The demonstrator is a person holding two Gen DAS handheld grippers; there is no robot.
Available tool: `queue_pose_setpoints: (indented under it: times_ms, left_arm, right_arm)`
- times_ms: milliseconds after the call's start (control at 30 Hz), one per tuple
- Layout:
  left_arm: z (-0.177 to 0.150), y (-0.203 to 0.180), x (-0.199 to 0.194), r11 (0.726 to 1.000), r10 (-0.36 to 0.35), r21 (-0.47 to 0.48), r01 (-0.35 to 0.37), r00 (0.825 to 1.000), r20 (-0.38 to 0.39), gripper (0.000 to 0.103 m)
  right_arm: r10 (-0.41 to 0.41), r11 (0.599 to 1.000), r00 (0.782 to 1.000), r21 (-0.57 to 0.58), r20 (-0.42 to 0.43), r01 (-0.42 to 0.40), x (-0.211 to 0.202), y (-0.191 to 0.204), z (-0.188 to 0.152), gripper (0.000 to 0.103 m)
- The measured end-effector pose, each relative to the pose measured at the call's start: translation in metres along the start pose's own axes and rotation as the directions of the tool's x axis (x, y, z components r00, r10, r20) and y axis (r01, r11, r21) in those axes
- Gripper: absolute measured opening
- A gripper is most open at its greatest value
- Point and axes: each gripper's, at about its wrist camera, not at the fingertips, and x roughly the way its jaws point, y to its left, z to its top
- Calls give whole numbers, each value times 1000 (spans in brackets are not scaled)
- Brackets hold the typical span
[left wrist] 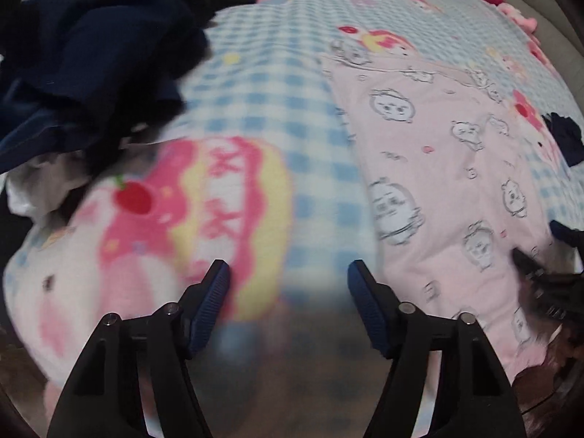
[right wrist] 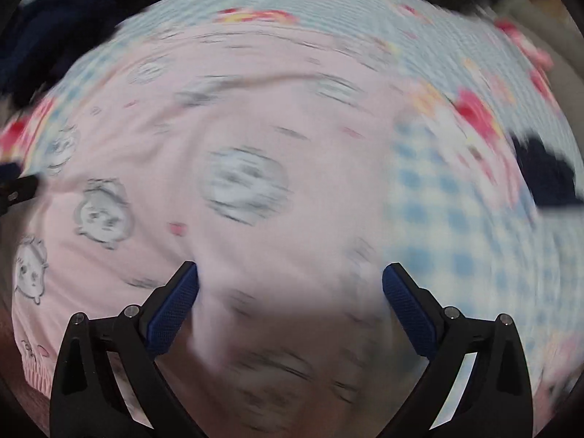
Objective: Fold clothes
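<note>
- Your left gripper: jaws spread wide, nothing btwn the blue pads, pointing steeply down at the bedsheet – blue/white check w/ pink cartoon prints. Released, no grip.
- Under the L jaws it's bare sheet, a big pink/yellow cartoon print just left of them. Close-up area is blurry.
- Pink garment w/ grey cartoon-face print lies flat on the sheet, just right of your L gripper; its left edge runs close beside the right finger, can't tell if touching.
- Your right gripper: jaws also wide, hanging over the same pink garment. Cloth fills the gap btwn the pads, a raised fold sits near the left pad, but the pads aren't pinching it – unclenched. Frame is heavily motion-blurred, so contact w/ cloth is unclear.
- R gripper also shows at the right edge of the L wrist view, black parts on the garment's near right part.
- Ribbed pink hem visible low left in R view.
- Pile of dark navy clothes at far left of the bed, white fabric poking out under it.
- Small dark navy item on the sheet right of the pink garment, apart from it.
- Pink plush things at the far right corner, too small to ID.
</note>
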Motion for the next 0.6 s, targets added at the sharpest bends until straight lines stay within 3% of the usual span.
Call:
queue_pose_setpoints:
  times_ms: [133, 267, 367, 467, 600]
  left_arm:
    - [-19, -4, -29, 981, -192, 3, 192, 981, 33, 69]
    - [-40, -43, -27, 946, -318, 55, 318, 948, -4, 69]
    - [-61, -62, -7, 955, -282, 72, 288, 956, -85, 69]
    - [-75, -61, -4, 964, -238, 95, 248, 966, -103, 73]
    - [-84, -51, -15, 977, -172, 106, 185, 977, -124, 73]
  right_arm:
    - [2, 1000, 1000, 22, 16, -2, -21, -15, -9, 100]
    - [133, 991, 991, 22, 34, -133, -39, -6, -14, 100]
    - [154, 988, 988, -22, 2, -154, -35, 11, -24, 100]
    - [117, 993, 992, -24, -55, -118, -26, 9, -45, 100]
    - [113, 994, 991, -2, -69, -114, -34, -3, -68, 100]
